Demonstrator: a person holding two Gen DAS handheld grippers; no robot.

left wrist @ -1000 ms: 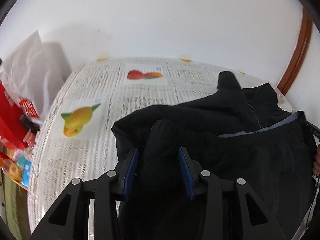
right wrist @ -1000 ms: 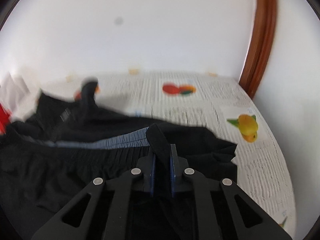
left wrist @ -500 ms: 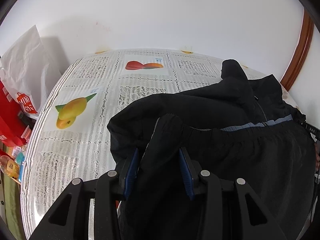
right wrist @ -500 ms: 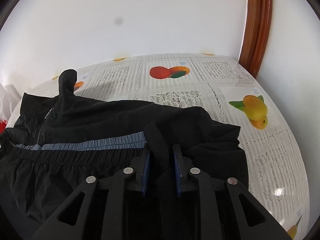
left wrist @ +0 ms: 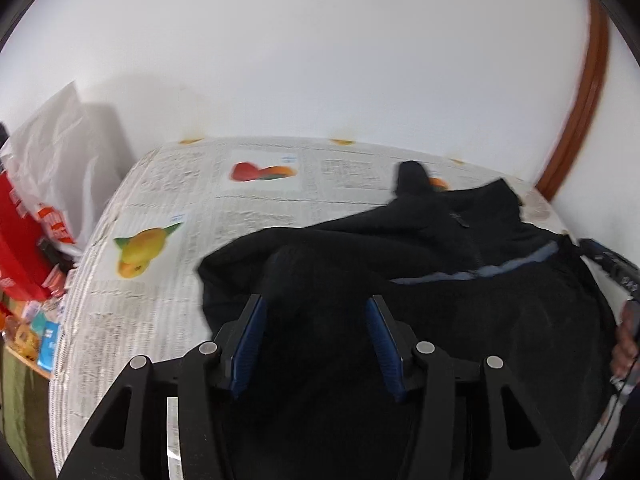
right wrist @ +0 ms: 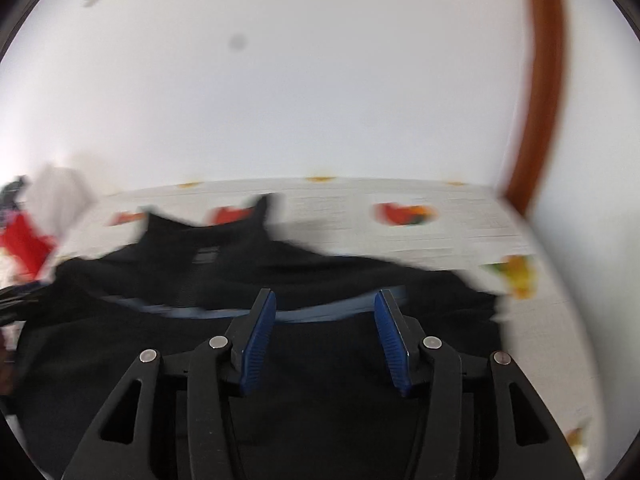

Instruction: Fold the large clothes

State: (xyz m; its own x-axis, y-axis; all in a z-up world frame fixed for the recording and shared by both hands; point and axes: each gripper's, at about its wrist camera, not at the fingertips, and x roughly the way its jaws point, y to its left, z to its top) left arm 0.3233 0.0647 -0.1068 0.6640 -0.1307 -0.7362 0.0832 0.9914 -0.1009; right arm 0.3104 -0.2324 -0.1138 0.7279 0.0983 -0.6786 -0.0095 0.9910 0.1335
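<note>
Jacket (left wrist: pixel 460 280) folded hem-up on counter (left wrist: pixel 168 184); both grippers' fingers (left wrist: pixel 250 330) (right wrist: pixel 260 332) opening, cloth released. Next: regrip side, fold across.

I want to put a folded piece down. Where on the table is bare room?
Free: patterned tablecloth between black jacket and red-and-white bags; also the strip by the white wall. Crowded: the jacket side.

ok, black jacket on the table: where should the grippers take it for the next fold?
Probably the black jacket by its left edge, where the folded cloth bunches and stands up off the tablecloth. Come from the bare cloth on that side, low, pads above and below the fold. The left gripper, jaws opening, is nearest. The collar peak suits less.
</note>
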